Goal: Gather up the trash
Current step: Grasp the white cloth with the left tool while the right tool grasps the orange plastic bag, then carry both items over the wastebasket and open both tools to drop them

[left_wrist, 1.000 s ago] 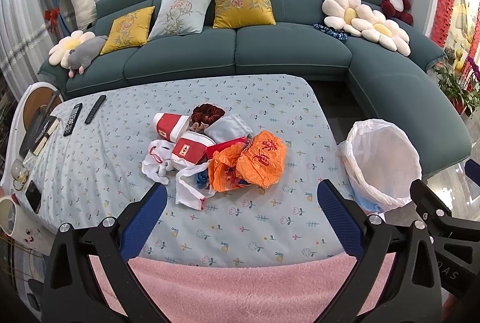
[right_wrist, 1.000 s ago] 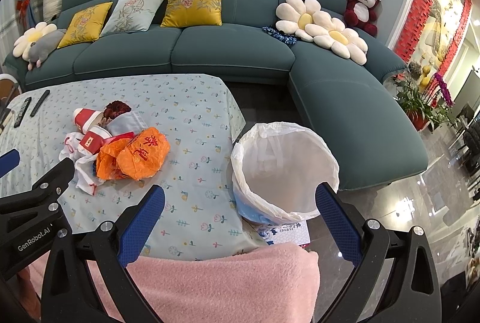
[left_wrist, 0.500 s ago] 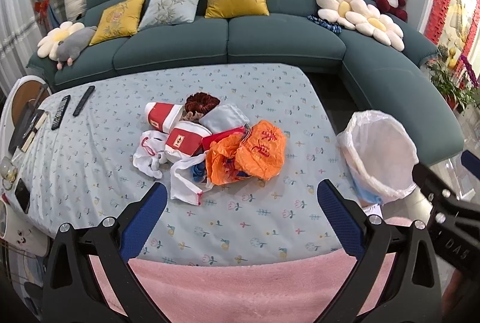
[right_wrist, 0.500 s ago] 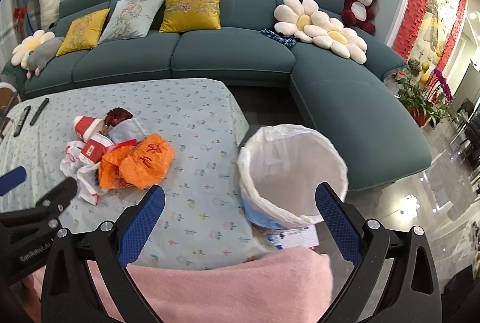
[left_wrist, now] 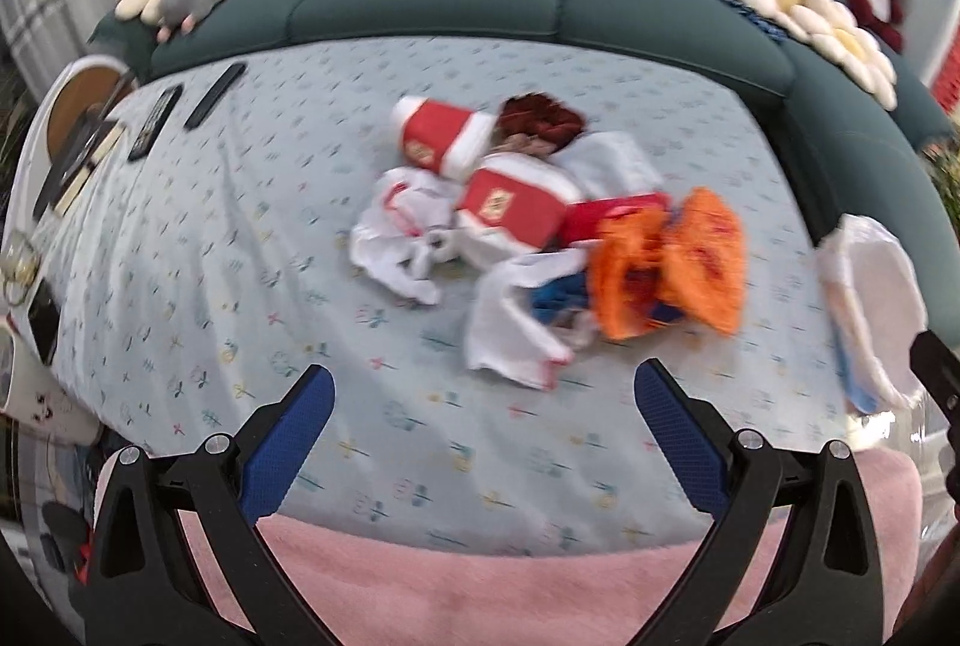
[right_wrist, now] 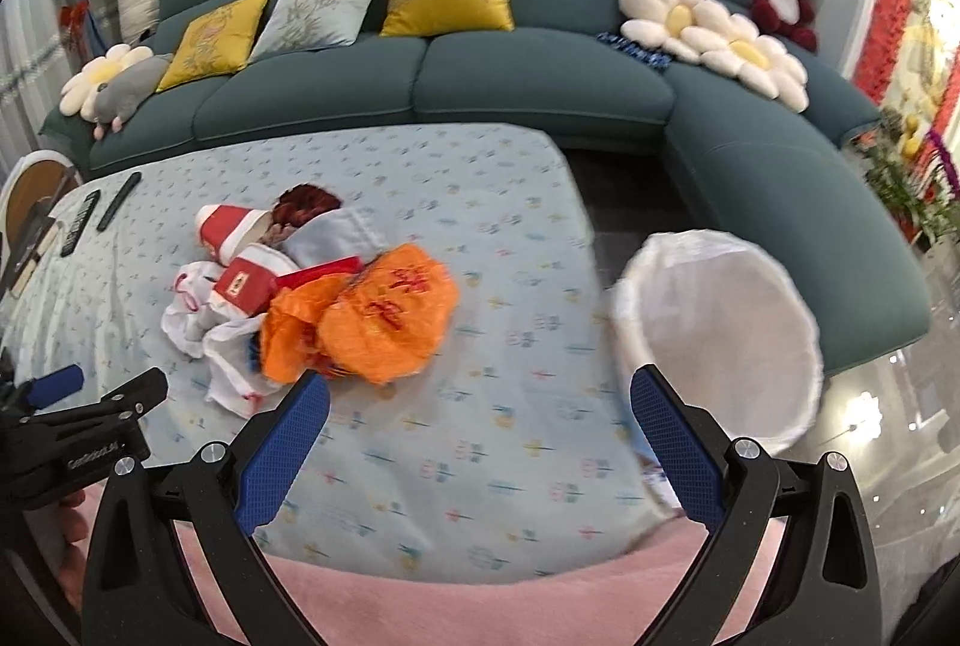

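A trash pile lies mid-table: orange plastic bags, two red-and-white cartons, white plastic bags, a dark red scrunched item and a pale pouch. A bin lined with a white bag stands off the table's right end. My left gripper is open and empty, just short of the pile. My right gripper is open and empty, over the table between pile and bin.
The table has a pale blue flowered cloth and a pink towel at its near edge. Two remotes and a phone lie at the left. A teal sofa with cushions curves behind and right.
Both grippers have moved forward and lower over the table toward the pile. The right view has swung left, so the pile now sits nearer its centre. Both stay open.
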Tool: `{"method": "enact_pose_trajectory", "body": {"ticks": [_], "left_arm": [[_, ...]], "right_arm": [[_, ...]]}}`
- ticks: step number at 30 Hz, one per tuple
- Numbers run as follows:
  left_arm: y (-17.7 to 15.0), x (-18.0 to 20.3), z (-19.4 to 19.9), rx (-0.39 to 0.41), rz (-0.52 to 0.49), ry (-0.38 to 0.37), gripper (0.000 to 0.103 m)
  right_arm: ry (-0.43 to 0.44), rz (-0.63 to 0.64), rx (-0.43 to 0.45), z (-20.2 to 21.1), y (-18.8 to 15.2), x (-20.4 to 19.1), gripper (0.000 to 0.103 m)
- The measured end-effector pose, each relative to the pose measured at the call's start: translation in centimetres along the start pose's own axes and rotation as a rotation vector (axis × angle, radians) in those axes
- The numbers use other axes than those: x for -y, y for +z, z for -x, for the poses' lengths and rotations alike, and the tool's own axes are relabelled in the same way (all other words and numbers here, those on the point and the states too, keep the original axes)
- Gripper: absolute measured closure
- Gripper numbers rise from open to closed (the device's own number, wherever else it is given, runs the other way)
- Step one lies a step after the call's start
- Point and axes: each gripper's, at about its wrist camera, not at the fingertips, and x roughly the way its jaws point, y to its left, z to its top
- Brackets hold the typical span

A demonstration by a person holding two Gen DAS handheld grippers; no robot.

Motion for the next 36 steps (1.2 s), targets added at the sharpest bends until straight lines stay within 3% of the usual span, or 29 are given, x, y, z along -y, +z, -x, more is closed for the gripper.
{"method": "enact_pose_trajectory", "body": {"ticks": [6, 11, 14, 20, 24, 25, 27, 28, 29, 31, 36], "left_arm": [[0.6, -1.4, -3.7, -0.041, -0.001, -0.032, 0.007], [1.2, -0.6, -6.7, -0.053, -0.028, -0.066, 0.008], [1.9, -0.3, -8.4, -0.064, -0.031, -0.08, 0.008], [2.7, -0.6, -10.7, -0.096, 0.012, -0.138, 0.019], [2.9, -0.6, -11.5, -0.116, 0.017, -0.178, 0.045], [2.8, -0.6, -11.6, -0.121, 0.02, -0.188, 0.049], [2.9, -0.7, -11.5, -0.118, 0.03, -0.206, 0.072], [2.9, -0.7, -11.5, -0.119, 0.03, -0.21, 0.078], [2.9, -0.7, -11.4, -0.119, 0.032, -0.21, 0.081], [3.0, -0.8, -10.8, -0.103, 0.033, -0.208, 0.089], [3.5, -0.8, -9.0, -0.07, 0.031, -0.207, 0.093]], "right_arm": [[0.063, -0.01, -0.036, -3.8, 0.2, -2.3, 0.007], [0.059, 0.061, -0.072, -7.2, 0.0, -4.7, 0.009], [0.069, 0.102, -0.117, -9.4, -0.4, -5.8, 0.017], [0.079, 0.123, -0.173, -12.5, -0.9, -6.8, 0.023], [0.083, 0.135, -0.196, -13.8, -0.9, -7.3, 0.036], [0.085, 0.133, -0.201, -14.0, -0.8, -7.4, 0.043], [0.109, 0.127, -0.214, -14.4, -0.7, -7.5, 0.057], [0.118, 0.126, -0.219, -14.6, -0.6, -7.5, 0.067], [0.125, 0.126, -0.224, -14.6, -0.5, -7.5, 0.07], [0.138, 0.128, -0.224, -14.5, -0.4, -7.7, 0.089], [0.146, 0.131, -0.183, -12.5, 0.5, -7.4, 0.096]]}}
